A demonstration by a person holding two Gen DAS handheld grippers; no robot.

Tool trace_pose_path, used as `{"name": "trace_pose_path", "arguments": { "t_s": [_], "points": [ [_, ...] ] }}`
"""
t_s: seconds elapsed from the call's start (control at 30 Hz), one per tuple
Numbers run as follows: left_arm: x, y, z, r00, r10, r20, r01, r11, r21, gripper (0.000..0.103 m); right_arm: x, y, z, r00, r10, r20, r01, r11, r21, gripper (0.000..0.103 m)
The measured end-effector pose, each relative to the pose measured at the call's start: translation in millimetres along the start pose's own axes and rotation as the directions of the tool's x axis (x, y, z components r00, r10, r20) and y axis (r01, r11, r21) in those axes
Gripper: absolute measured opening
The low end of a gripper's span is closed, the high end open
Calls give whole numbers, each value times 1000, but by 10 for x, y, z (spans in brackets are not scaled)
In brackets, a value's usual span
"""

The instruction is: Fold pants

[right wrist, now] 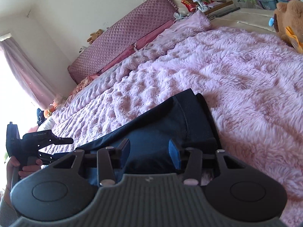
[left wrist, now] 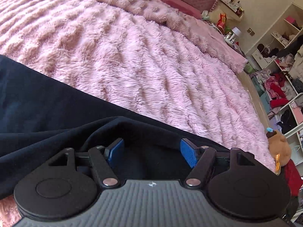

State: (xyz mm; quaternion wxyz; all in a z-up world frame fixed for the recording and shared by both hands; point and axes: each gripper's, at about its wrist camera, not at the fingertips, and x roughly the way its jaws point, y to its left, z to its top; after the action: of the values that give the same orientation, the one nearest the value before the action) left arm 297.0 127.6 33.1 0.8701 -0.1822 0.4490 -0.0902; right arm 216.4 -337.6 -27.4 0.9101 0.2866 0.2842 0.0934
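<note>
Dark navy pants (left wrist: 47, 104) lie flat on a fluffy pink blanket (left wrist: 142, 62). In the left wrist view they fill the lower left, with a fold ridge just ahead of my left gripper (left wrist: 151, 153). That gripper is open, its blue pads (left wrist: 188, 155) apart above the cloth and pressing on nothing. In the right wrist view the pants (right wrist: 170, 117) run from the lower left up to a hemmed end near the middle. My right gripper (right wrist: 149, 152) hovers open over them, holding nothing. A person's hand (right wrist: 24, 168) at the left edge holds the left tool.
A quilted pink headboard (right wrist: 123, 37) runs along the far side of the bed. A brown teddy bear (right wrist: 289, 19) sits at the bed's corner. Shelves crammed with clothes (left wrist: 280, 79) and a cluttered bedside table (right wrist: 200, 3) stand beyond the bed.
</note>
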Motion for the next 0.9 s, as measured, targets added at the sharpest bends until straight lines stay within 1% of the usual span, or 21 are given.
{"name": "trace_pose_path", "arguments": {
  "t_s": [0.03, 0.07, 0.13, 0.2, 0.23, 0.3, 0.33, 0.37, 0.4, 0.43, 0.47, 0.5, 0.53, 0.57, 0.6, 0.67, 0.7, 0.73, 0.77, 0.8, 0.9],
  "points": [
    [-87, -8, -81, 1000, 8, 23, -8, 1000, 20, 80, -52, 18, -31, 1000, 9, -2, -9, 1000, -1, 54],
    [-203, -7, -181, 999, 13, 51, -15, 999, 39, 80, -123, 33, -67, 1000, 27, 1, -27, 1000, 0, 58],
    [-413, 22, -404, 994, -5, 107, 1, 999, 39, 80, -255, 62, -112, 997, 73, 14, -73, 997, -7, 84],
    [-571, 123, -629, 990, -50, 128, 50, 999, -1, 80, -318, 57, -150, 994, 112, 9, -112, 994, 4, 82],
    [-628, 191, -743, 988, -85, 127, 91, 995, -35, 80, -311, 39, -161, 993, 118, -4, -118, 993, 25, 82],
    [-663, 346, -946, 982, -143, 119, 157, 981, -114, 80, -228, -38, -181, 994, 102, -45, -96, 989, 110, 83],
    [-663, 444, -1052, 979, -170, 116, 188, 969, -160, 80, -150, -120, -198, 991, 109, -74, -94, 977, 189, 83],
    [-649, 520, -1133, 976, -187, 115, 206, 959, -192, 80, -76, -202, -212, 986, 133, -99, -104, 960, 260, 83],
    [-624, 595, -1206, 975, -192, 116, 214, 950, -228, 80, 55, -337, -239, 973, 188, -133, -125, 916, 380, 83],
    [-584, 675, -1264, 976, -185, 115, 210, 939, -271, 79, 157, -446, -278, 963, 224, -151, -127, 870, 477, 83],
    [-541, 733, -1291, 977, -180, 113, 206, 932, -298, 79, 250, -562, -337, 957, 246, -153, -116, 809, 577, 83],
    [-489, 790, -1305, 978, -177, 114, 205, 925, -320, 79, 309, -660, -397, 961, 248, -124, -109, 750, 652, 83],
    [-440, 839, -1309, 978, -173, 115, 203, 918, -342, 78, 337, -724, -434, 968, 236, -85, -112, 709, 696, 82],
    [-397, 882, -1309, 978, -174, 115, 205, 910, -360, 78, 359, -761, -450, 973, 225, -47, -122, 682, 721, 82],
    [-361, 913, -1296, 977, -182, 111, 211, 903, -375, 78, 383, -769, -443, 976, 217, -16, -137, 671, 729, 83],
    [-328, 952, -1288, 972, -207, 109, 234, 885, -402, 78, 430, -742, -424, 977, 210, 46, -179, 675, 716, 83],
    [-326, 960, -1280, 969, -218, 118, 248, 882, -401, 78, 461, -721, -434, 979, 194, 62, -180, 683, 708, 80],
    [-321, 964, -1266, 967, -223, 124, 254, 882, -396, 78, 483, -705, -453, 983, 170, 67, -167, 687, 708, 67],
    [-314, 962, -1277, 967, -221, 129, 254, 886, -387, 78, 507, -694, -487, 988, 140, 66, -145, 688, 711, 56],
    [-299, 966, -1298, 968, -215, 132, 250, 890, -381, 78, 534, -697, -535, 991, 121, 61, -128, 691, 712, 35],
    [-243, 1006, -1367, 967, -217, 136, 254, 886, -389, 78, 485, -706, -656, 989, 112, 99, -149, 703, 695, 18]
  ]
}}
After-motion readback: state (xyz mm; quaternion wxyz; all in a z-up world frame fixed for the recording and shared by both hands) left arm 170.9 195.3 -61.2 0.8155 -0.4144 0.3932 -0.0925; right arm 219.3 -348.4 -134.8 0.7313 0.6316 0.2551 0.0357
